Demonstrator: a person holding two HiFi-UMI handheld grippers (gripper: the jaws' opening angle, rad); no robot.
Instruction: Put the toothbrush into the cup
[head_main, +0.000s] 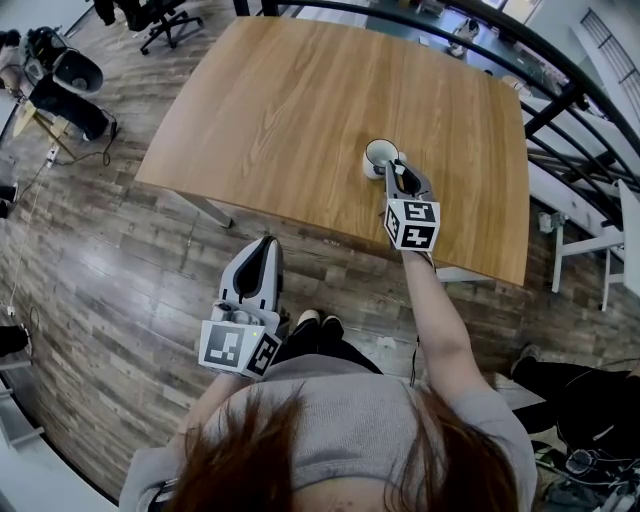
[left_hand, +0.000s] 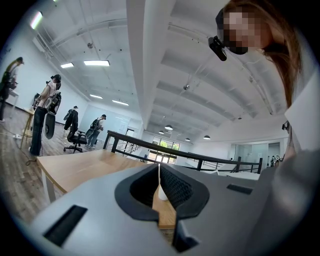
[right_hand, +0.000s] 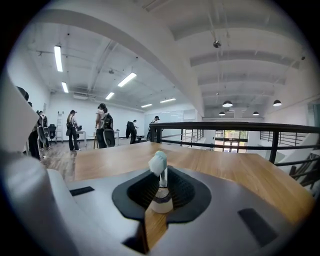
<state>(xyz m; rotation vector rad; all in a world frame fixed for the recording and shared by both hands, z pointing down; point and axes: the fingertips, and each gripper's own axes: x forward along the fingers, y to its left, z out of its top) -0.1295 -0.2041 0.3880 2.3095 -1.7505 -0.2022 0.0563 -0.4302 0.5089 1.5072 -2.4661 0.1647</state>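
A white cup (head_main: 379, 155) stands on the wooden table (head_main: 290, 100), near its front edge. My right gripper (head_main: 397, 168) reaches over that edge with its tips right beside the cup. In the right gripper view the right gripper (right_hand: 161, 182) is shut on a toothbrush (right_hand: 159, 163) held upright, its pale head above the jaws. The cup (right_hand: 162, 204) sits just past the tips, under the brush. My left gripper (head_main: 268, 245) hangs low in front of the table, over the floor. Seen in its own view, the left gripper (left_hand: 159, 172) is shut and holds nothing.
A black railing (head_main: 560, 90) runs along the table's far and right sides. An office chair (head_main: 165, 20) and bags (head_main: 60, 75) stand on the wood floor at the left. Several people (right_hand: 102, 125) stand far off across the room.
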